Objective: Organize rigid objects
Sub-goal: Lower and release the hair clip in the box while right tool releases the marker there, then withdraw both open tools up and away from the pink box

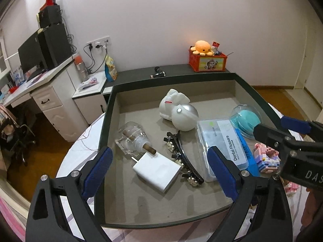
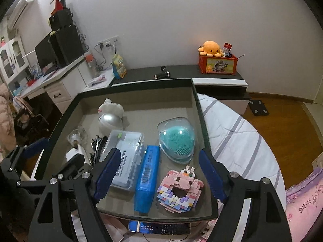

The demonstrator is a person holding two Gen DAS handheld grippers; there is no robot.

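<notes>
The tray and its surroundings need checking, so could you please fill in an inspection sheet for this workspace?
Surface: shallow dark-rimmed tray resting on striped bedding.
Job's things: in the tray, white astronaut figure, glass bottle lying on its side, white charger, hair clip, Dental Flossers box, blue box, teal brush in clear case, pink brick model.
Clutter: dark device just outside the tray's near rim.
Grippers: left gripper and right gripper open, empty, above tray.
Cables: plugged into wall sockets.
Surroundings: desk with monitor, orange crate with plush octopus.
</notes>
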